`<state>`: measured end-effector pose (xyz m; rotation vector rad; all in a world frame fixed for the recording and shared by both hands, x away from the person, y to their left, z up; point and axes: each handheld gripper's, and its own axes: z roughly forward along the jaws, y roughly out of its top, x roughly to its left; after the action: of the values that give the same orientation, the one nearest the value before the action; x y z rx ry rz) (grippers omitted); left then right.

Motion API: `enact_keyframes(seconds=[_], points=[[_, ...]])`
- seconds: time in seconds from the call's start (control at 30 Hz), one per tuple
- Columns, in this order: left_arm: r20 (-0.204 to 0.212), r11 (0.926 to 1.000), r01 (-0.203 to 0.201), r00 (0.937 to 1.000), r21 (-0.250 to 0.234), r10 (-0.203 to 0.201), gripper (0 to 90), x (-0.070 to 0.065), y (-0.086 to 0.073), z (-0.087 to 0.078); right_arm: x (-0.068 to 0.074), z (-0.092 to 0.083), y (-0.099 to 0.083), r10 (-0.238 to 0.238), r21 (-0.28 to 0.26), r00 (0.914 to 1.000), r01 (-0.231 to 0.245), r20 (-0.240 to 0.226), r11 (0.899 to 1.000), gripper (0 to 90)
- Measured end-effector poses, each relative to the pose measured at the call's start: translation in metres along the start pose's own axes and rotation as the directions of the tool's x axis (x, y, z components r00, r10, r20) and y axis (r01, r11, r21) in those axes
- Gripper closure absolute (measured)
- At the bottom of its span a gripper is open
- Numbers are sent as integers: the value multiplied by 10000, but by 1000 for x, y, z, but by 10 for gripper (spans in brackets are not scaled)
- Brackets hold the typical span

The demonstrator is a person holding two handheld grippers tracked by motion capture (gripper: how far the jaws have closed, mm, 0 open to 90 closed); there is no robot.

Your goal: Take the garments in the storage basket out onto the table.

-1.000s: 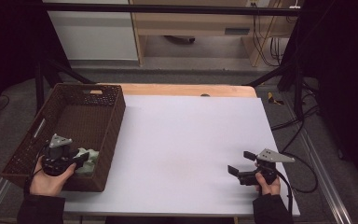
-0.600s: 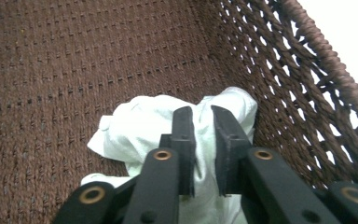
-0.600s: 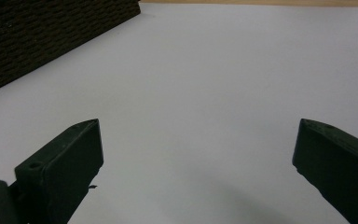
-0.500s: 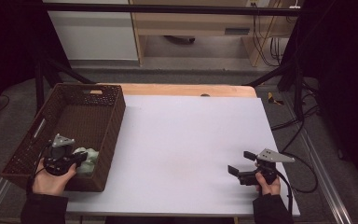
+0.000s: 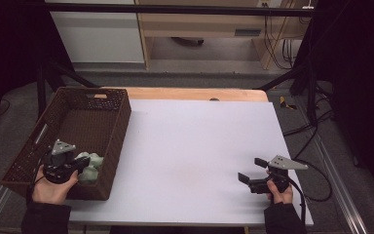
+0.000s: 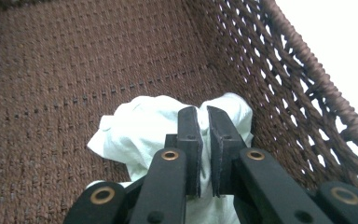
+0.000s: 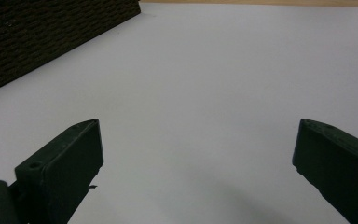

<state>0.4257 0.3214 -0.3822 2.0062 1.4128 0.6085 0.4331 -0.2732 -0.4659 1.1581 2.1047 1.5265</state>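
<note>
My left gripper (image 6: 204, 140) is pinching a fold of the pale green cloth (image 6: 140, 130), jaws having just closed nearly together on it, down in the near right corner of the basket (image 5: 121, 122); my right gripper (image 5: 250, 170) is sitting wide open over the bare table (image 5: 195, 141), gripping nothing. Cloth is looking soft, light and floppy, so I'm reckoning it will sag and drag on the wicker. I'm judging a thick bunched fold safer than a thin edge.

A white bench (image 5: 195, 146) fills the frame's middle, its wooden edge (image 5: 195, 93) along the far side. Beyond it, at the top, stand a pale cabinet (image 5: 97, 34) and hanging cables (image 5: 277, 34).
</note>
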Motion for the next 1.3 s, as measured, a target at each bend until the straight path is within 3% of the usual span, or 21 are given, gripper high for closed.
enact_keyframes(seconds=[0.4,0.77,1.3], points=[[72,9963,237,9997,-824,-232,841,4,3,-15,0,0,0,5,-18,10000,-5,-1,10000,24],[-66,9853,312,9994,-1677,-328,843,7,8,-30,0,0,0,-20,8,10000,20,14,10000,24],[-235,9697,327,9989,-2421,-396,844,8,17,-41,0,0,0,-43,10,10000,43,31,10000,24]])
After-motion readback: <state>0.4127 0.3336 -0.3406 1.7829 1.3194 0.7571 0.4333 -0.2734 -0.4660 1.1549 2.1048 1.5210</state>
